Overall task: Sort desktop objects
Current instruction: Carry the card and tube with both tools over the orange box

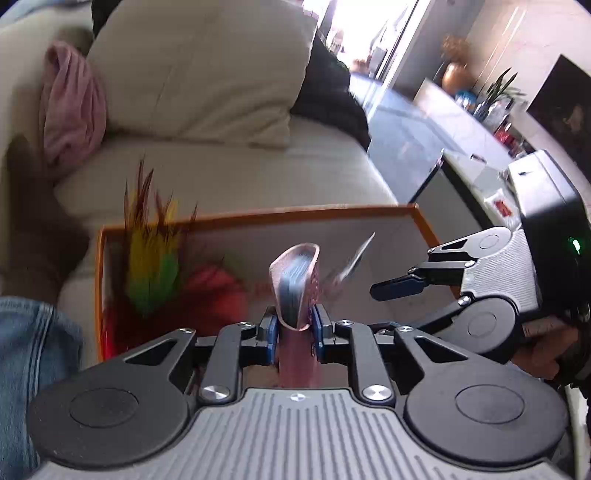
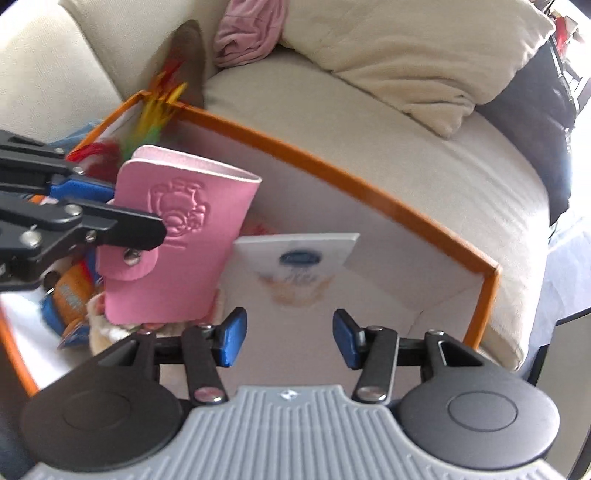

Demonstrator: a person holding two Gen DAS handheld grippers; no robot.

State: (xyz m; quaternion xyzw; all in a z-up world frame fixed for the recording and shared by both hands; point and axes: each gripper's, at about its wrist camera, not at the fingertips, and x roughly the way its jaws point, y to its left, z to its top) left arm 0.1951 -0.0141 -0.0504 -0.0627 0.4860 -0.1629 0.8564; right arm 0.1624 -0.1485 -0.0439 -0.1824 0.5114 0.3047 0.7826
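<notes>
Left wrist view, left to right:
- Lying on the sofa (image 1: 229,173): pink cloth (image 1: 72,107), then cream pillow (image 1: 207,70).
- Sitting on the sofa cushion: orange-rimmed box (image 1: 258,213).
- Standing in the box's left part: feathers (image 1: 151,254), yellow, green and red, sticking up past the rim.
- Gripping the pink wallet (image 1: 295,284) at frame centre: left tongs (image 1: 293,332), clamped on its lower part, holding it upright and edge-on over the box.
- Showing tilted just right of the wallet: white card (image 1: 354,258), blurred.
- Reaching in from the right edge: right tongs (image 1: 399,295), apart, holding nothing.

Right wrist view, left to right:
- Entering from the left edge: left tongs (image 2: 136,206), closed on the wallet (image 2: 177,236); embossed face and snap tab turned toward the camera.
- Lying under the wallet inside the box (image 2: 369,184): orange-and-blue item (image 2: 70,295), partly hidden, kind not readable.
- Poking over the box's far left corner: feathers (image 2: 155,110).
- Leaning tilted in the box just right of the wallet: card (image 2: 295,273), blue oval logo facing up.
- Hovering over the box at bottom centre: right tongs (image 2: 290,341), spread wide, touching nothing.
- Resting behind the box: sofa (image 2: 369,122), with cloth (image 2: 251,29) and pillow (image 2: 413,48).
</notes>
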